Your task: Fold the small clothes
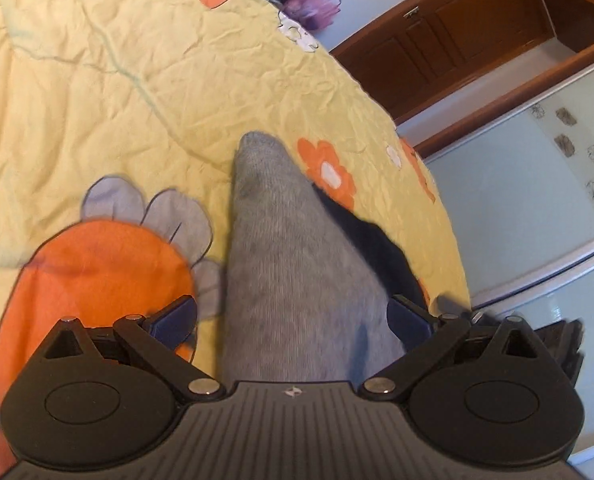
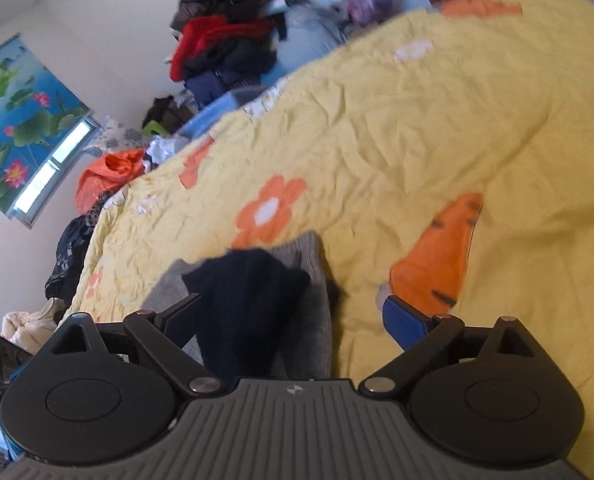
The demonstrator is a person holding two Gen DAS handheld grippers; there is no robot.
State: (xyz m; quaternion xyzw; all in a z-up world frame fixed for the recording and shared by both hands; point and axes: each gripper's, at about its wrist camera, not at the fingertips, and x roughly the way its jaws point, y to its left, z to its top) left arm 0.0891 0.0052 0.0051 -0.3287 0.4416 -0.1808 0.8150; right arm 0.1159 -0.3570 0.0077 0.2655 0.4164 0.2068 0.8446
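Observation:
A grey sock (image 1: 281,248) lies lengthwise on the yellow flowered quilt (image 1: 117,92), its toe pointing away. A dark navy sock (image 1: 377,248) lies along its right side, partly underneath. My left gripper (image 1: 293,316) stands open just over the grey sock, one finger on each side and the pads not pressing on it. In the right wrist view the navy sock (image 2: 249,304) lies crumpled on top of the grey sock (image 2: 313,256). My right gripper (image 2: 293,318) is open above them. Its left finger is at the socks and its blue right pad (image 2: 405,324) is over bare quilt.
A tall heap of dark and red clothes (image 2: 233,40) and an orange bag (image 2: 109,172) sit past the far side of the bed. The quilt's edge drops off beside a wooden door (image 1: 457,40) and a pale cabinet with flower decals (image 1: 537,184).

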